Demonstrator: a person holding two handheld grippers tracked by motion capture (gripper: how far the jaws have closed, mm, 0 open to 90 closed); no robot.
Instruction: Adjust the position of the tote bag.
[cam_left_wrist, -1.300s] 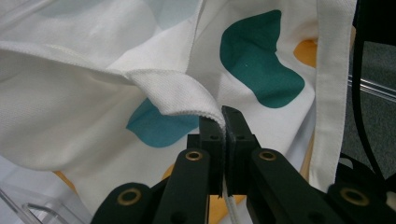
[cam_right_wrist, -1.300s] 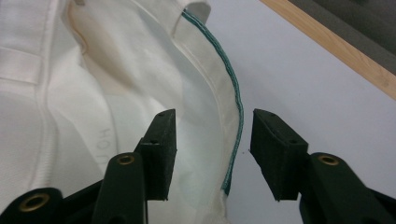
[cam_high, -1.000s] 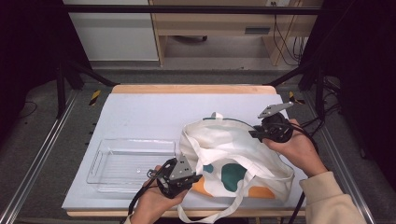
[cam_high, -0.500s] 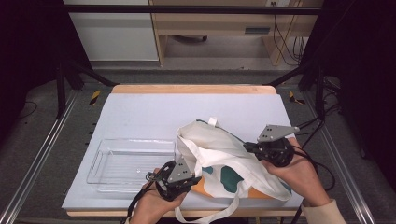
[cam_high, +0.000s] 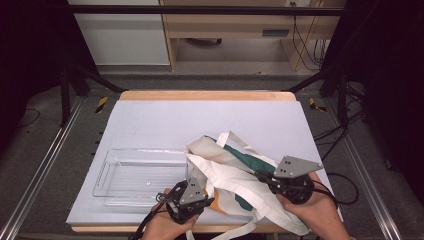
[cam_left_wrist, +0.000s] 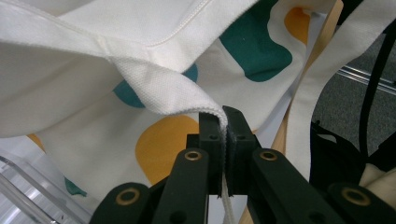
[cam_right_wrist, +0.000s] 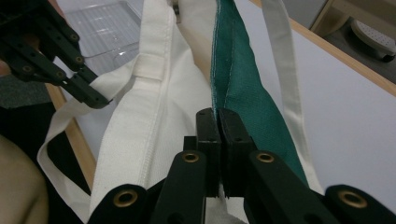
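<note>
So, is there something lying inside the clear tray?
No, the high view shows the tray bare, with the bag lying beside it on the table.

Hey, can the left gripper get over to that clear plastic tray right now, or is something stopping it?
Probably not yet. The left gripper sits right beside the clear tray with nothing between them, but its jaws are clamped on a fold of the tote bag, so it would have to let go first.
</note>
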